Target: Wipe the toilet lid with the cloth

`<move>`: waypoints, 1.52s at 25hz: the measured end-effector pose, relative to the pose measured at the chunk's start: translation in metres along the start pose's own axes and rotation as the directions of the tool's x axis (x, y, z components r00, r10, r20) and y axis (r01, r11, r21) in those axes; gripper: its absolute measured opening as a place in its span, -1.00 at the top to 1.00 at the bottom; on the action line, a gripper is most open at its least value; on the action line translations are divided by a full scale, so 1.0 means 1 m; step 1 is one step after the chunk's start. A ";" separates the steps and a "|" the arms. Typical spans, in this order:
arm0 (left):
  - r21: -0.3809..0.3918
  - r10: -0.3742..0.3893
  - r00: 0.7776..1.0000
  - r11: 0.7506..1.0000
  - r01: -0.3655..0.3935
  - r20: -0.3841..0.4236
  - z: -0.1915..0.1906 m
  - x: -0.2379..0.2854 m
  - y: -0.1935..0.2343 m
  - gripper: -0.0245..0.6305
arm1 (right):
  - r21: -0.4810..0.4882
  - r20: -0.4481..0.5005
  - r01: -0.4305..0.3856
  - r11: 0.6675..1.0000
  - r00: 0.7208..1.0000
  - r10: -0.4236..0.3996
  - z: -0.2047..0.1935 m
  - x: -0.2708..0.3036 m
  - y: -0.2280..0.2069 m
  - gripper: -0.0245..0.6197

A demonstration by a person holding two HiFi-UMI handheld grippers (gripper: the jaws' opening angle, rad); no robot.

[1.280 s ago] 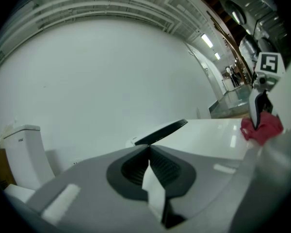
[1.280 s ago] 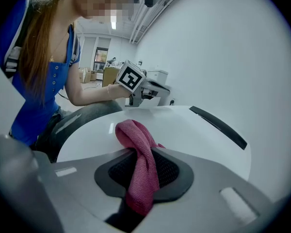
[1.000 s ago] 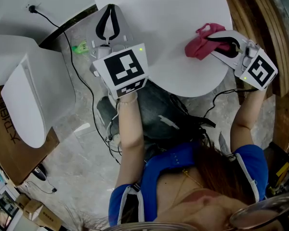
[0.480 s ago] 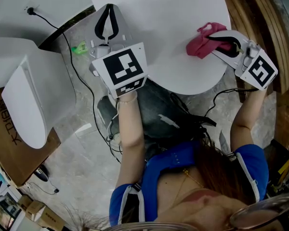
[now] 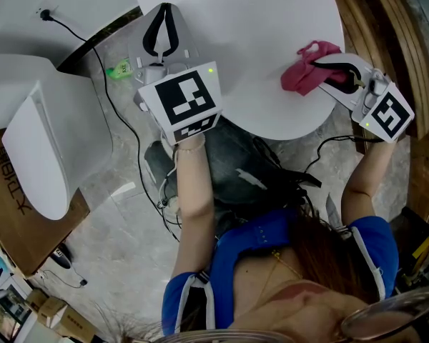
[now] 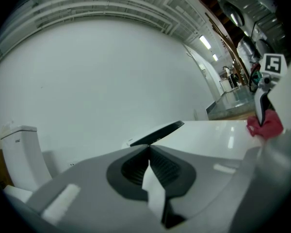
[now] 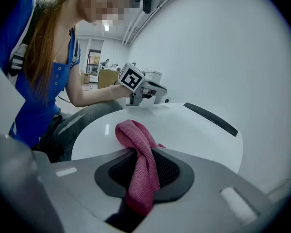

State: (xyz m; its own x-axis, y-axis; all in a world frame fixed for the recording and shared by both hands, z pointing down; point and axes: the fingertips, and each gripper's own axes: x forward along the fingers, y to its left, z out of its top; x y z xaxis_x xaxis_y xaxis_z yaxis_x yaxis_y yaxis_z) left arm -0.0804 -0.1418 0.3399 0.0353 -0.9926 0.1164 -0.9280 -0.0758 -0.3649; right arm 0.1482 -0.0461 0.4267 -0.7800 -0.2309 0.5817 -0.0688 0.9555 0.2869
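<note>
The white toilet lid (image 5: 243,27) fills the top middle of the head view. A pink cloth (image 5: 304,73) lies bunched on its right side, and my right gripper (image 5: 320,64) is shut on it. In the right gripper view the cloth (image 7: 136,130) hangs folded between the jaws above the lid (image 7: 189,125). My left gripper (image 5: 164,14) hovers at the lid's left edge, shut, with nothing in it. From the left gripper view (image 6: 148,148) the lid (image 6: 208,135) stretches ahead, with the cloth (image 6: 266,126) and right gripper (image 6: 261,103) far right.
A second white toilet (image 5: 50,141) stands at the left beside a cardboard box (image 5: 7,213). Black cables (image 5: 121,134) run over the stone floor. Wooden panelling (image 5: 386,20) borders the right side. A small green object (image 5: 118,70) lies by the lid's left edge.
My right gripper has slid the cloth a little to the right and nearer the lid's front right edge. The left gripper has hardly moved.
</note>
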 end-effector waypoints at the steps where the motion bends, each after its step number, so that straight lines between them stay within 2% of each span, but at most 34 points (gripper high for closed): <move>1: 0.000 0.000 1.000 1.000 0.000 0.000 0.000 0.000 0.000 0.92 | 0.002 0.000 -0.001 1.000 1.000 0.001 0.000 0.000 0.001 0.69; 6: -0.002 -0.002 1.000 1.000 0.002 -0.002 -0.001 0.001 0.001 0.92 | 0.030 -0.008 -0.003 1.000 1.000 0.003 0.000 -0.001 0.003 0.69; 16: -0.005 -0.004 1.000 1.000 0.004 0.003 0.001 0.001 0.000 0.92 | 0.021 -0.028 -0.020 1.000 0.999 0.021 0.002 0.001 0.004 0.69; 38: 0.005 0.010 1.000 1.000 -0.010 -0.015 -0.005 -0.003 0.006 0.92 | -0.057 -0.039 -0.122 0.991 0.992 0.120 0.039 0.036 0.031 0.69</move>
State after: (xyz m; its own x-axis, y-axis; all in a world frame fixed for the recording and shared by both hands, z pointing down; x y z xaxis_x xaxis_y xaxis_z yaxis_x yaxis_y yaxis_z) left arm -0.0883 -0.1389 0.3421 0.0201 -0.9918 0.1265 -0.9263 -0.0661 -0.3710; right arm 0.0936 -0.0179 0.4269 -0.7575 -0.1215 0.6414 0.0626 0.9645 0.2566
